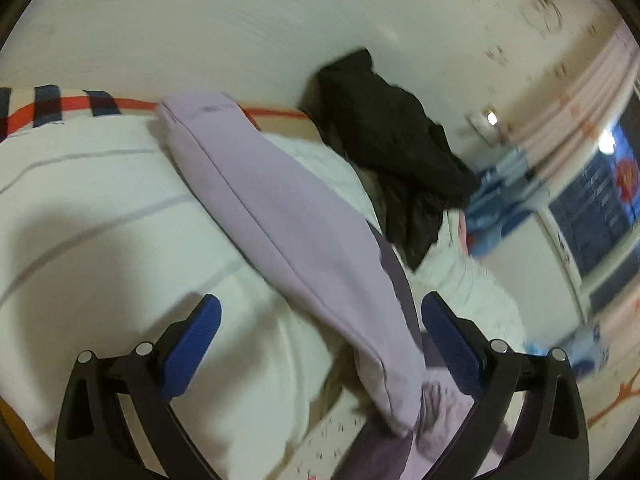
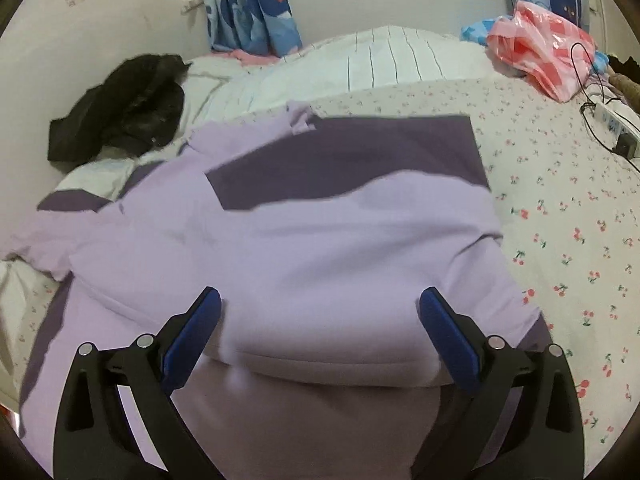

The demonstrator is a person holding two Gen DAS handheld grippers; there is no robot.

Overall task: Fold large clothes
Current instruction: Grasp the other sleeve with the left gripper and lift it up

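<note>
A lilac and dark purple sweatshirt (image 2: 312,232) lies spread on the floral bed sheet (image 2: 560,220), its lower half folded up over the body. My right gripper (image 2: 320,316) hovers just above the folded lilac edge, jaws wide open, nothing between the pads. In the left wrist view one long lilac sleeve (image 1: 288,220) stretches diagonally over a white striped pillow (image 1: 100,220). My left gripper (image 1: 320,328) is wide open above the sleeve's near end; its blue pads do not press the cloth.
A heap of black clothes (image 2: 124,104) lies against the wall by the pillows (image 1: 396,152). A pink plastic bag (image 2: 544,48), a power strip (image 2: 612,120) and cable sit at the bed's far right. Blue patterned curtains (image 2: 252,8) hang behind.
</note>
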